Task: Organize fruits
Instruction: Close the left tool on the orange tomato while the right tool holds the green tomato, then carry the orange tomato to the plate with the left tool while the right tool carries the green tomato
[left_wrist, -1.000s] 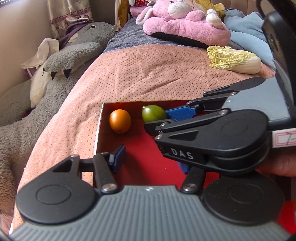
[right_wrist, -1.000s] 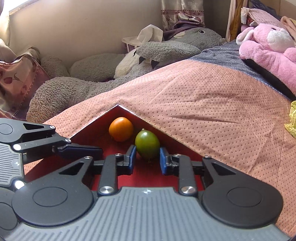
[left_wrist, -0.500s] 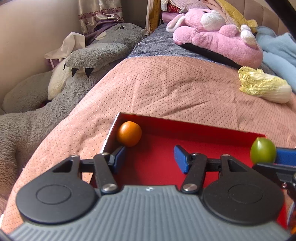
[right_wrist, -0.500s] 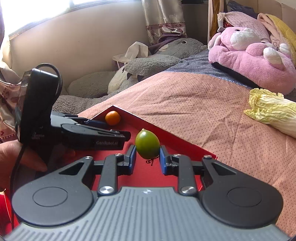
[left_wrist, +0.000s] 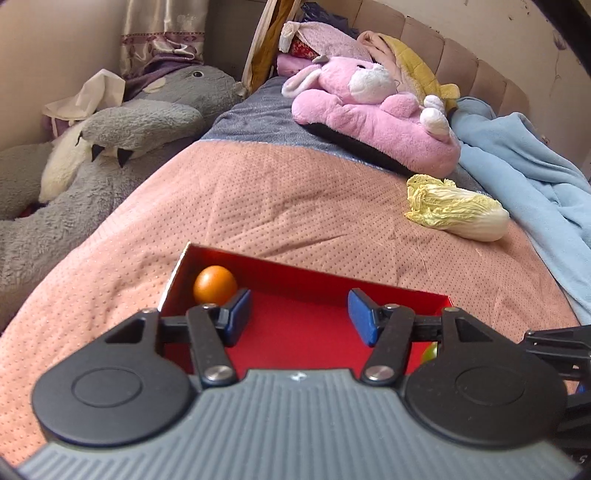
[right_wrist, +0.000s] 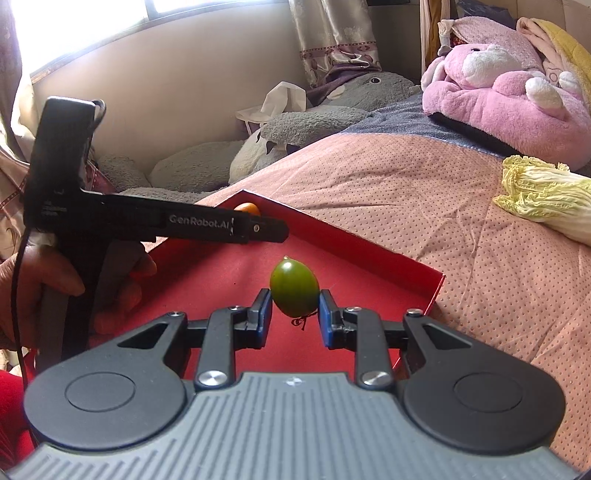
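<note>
A shallow red box (left_wrist: 332, 281) lies on the pink bedspread. An orange fruit (left_wrist: 215, 284) rests in its far left corner, just beyond my left gripper (left_wrist: 299, 317), whose jaws are opening with nothing between them. In the right wrist view my right gripper (right_wrist: 294, 314) is shut on a green fruit (right_wrist: 294, 287), held a little above the red box (right_wrist: 369, 254) floor near its right end. The left gripper (right_wrist: 258, 229), held by a hand, reaches in from the left there, half hiding the orange fruit (right_wrist: 248, 209). Only a sliver of the green fruit (left_wrist: 430, 352) shows in the left view.
A toy cabbage (left_wrist: 456, 212) lies on the bedspread right of the box. A pink plush (left_wrist: 376, 110) and a blue blanket (left_wrist: 528, 166) sit at the bed's head. A big grey plush (left_wrist: 110, 140) lines the left side by the wall.
My right gripper has carried the green fruit from beside the orange one to the box's right end, slightly higher. The left gripper rolled and swung a little, staying near the orange fruit.
</note>
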